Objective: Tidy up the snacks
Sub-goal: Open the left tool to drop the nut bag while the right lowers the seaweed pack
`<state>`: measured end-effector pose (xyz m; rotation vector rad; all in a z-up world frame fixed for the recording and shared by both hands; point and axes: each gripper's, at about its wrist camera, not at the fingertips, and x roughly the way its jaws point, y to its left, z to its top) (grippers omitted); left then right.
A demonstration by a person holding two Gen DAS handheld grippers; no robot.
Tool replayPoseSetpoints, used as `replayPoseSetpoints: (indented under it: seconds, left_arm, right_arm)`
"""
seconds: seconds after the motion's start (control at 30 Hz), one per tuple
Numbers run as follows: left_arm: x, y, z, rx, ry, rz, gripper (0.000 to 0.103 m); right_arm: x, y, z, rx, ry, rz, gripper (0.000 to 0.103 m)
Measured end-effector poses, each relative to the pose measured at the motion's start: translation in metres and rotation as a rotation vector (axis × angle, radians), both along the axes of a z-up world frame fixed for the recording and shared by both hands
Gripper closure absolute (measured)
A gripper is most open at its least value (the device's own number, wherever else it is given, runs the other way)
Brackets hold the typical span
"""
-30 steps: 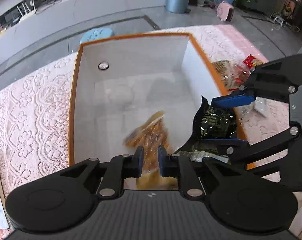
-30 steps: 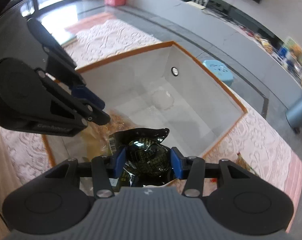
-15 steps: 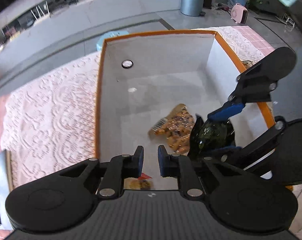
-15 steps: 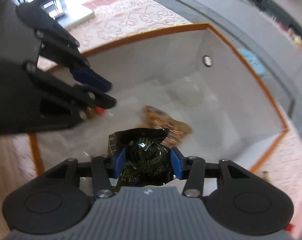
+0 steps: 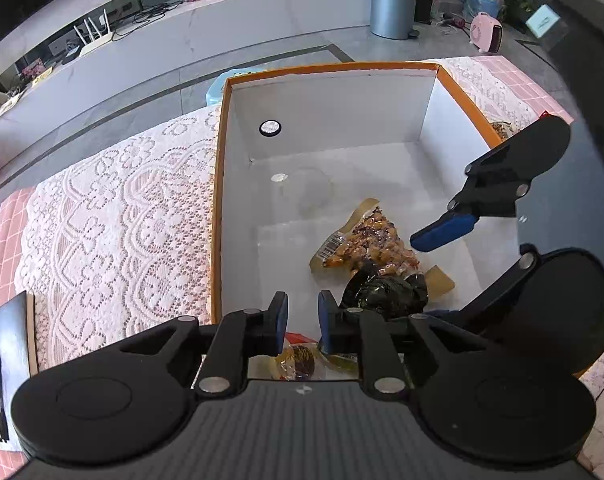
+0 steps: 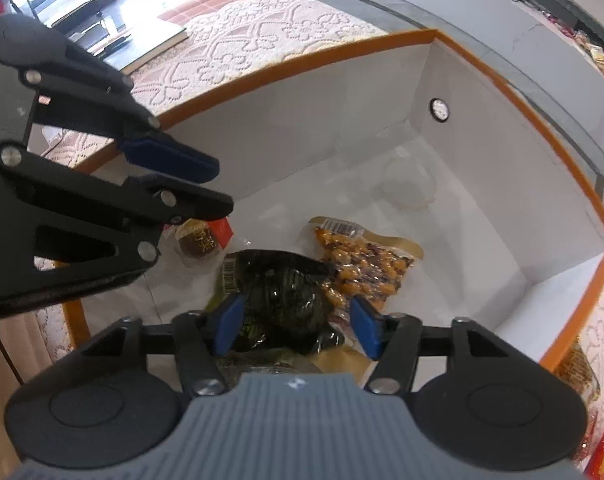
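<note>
1. A big white box with an orange rim (image 5: 397,67) sits on a lacy pink cloth (image 5: 114,216). A grey bin (image 5: 393,2) and a small pink heater (image 5: 486,32) stand on the floor far behind it.
2. The left gripper (image 5: 303,318) hangs over the near edge of the box, its blue pads almost together with nothing between them. It hides part of the box floor in its own view.
3. The right gripper (image 6: 298,325) points down into the box. Its jaws have just been opening, and now the blue pads stand apart from the dark green snack pack (image 6: 280,292) on both sides (the pack sits between them on the box floor, not held).
4. A clear pack of orange-brown snacks (image 6: 363,266) lies right next to the dark one and is partly under it. Its long side runs from the barcode end, toward the far wall, down to the right gripper.
5. Only the right view shows the small round brown snack (image 6: 198,242) clearly, beside a red bit of wrapper, under the left gripper. Only the left view shows a dark book (image 5: 6,364) at the cloth's near left edge.
</note>
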<state>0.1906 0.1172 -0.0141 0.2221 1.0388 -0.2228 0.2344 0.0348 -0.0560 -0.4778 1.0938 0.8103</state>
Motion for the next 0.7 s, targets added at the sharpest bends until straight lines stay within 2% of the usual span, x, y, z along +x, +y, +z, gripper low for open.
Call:
replayPoseSetpoints:
  seconds: [0.33,0.7]
  left_arm:
    - [-0.021,-0.010,0.020,-0.008,-0.042,-0.012,0.081]
    - [-0.059,-0.041,0.056,-0.100,-0.185,-0.034,0.081]
  right_arm:
    - [-0.019,-0.021,0.032,0.009,-0.058,-0.052,0.045]
    - [-0.068,-0.077,0.075,0.105,-0.180,-0.243,0.045]
